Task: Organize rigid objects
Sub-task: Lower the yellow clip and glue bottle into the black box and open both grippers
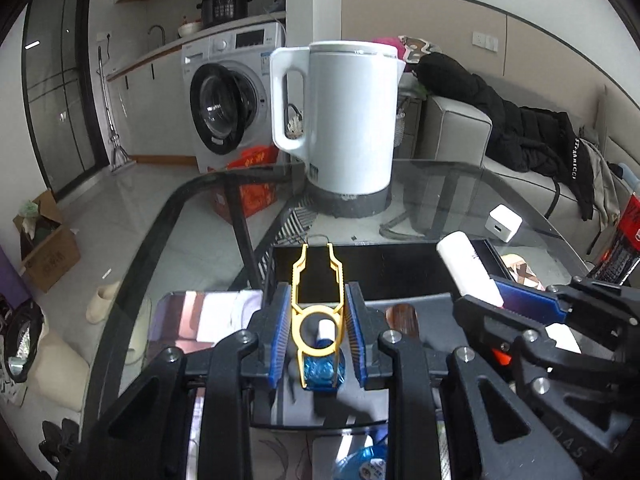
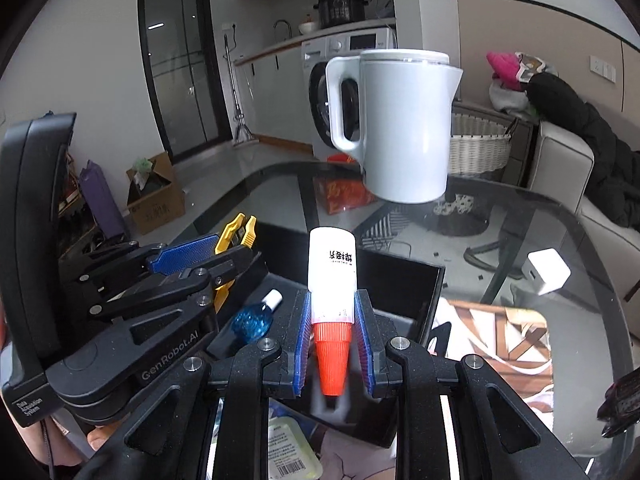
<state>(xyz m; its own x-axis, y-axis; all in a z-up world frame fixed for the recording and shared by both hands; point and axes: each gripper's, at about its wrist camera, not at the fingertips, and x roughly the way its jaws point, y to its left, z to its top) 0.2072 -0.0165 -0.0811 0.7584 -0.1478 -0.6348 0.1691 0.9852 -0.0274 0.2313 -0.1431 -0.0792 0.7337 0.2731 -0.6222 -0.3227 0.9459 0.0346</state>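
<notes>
My left gripper (image 1: 318, 304) is shut on a yellow plastic opener (image 1: 318, 292), its two prongs pointing forward over a black tray (image 1: 392, 268). It also shows in the right wrist view (image 2: 200, 262), at the left. My right gripper (image 2: 333, 312) is shut on a white glue bottle with an orange cap (image 2: 332, 276), held above the tray (image 2: 412, 292). The bottle also shows in the left wrist view (image 1: 468, 268). A small blue bottle with a white cap (image 1: 322, 364) lies in the tray beneath the left gripper, and shows in the right wrist view (image 2: 254, 320).
A white electric kettle (image 1: 346, 120) stands on the glass table (image 1: 440, 200) beyond the tray. A white charger cube (image 1: 503, 223) lies to the right. A red-labelled bottle (image 1: 624, 232) stands at the far right edge. A patterned card (image 2: 492, 340) lies right of the tray.
</notes>
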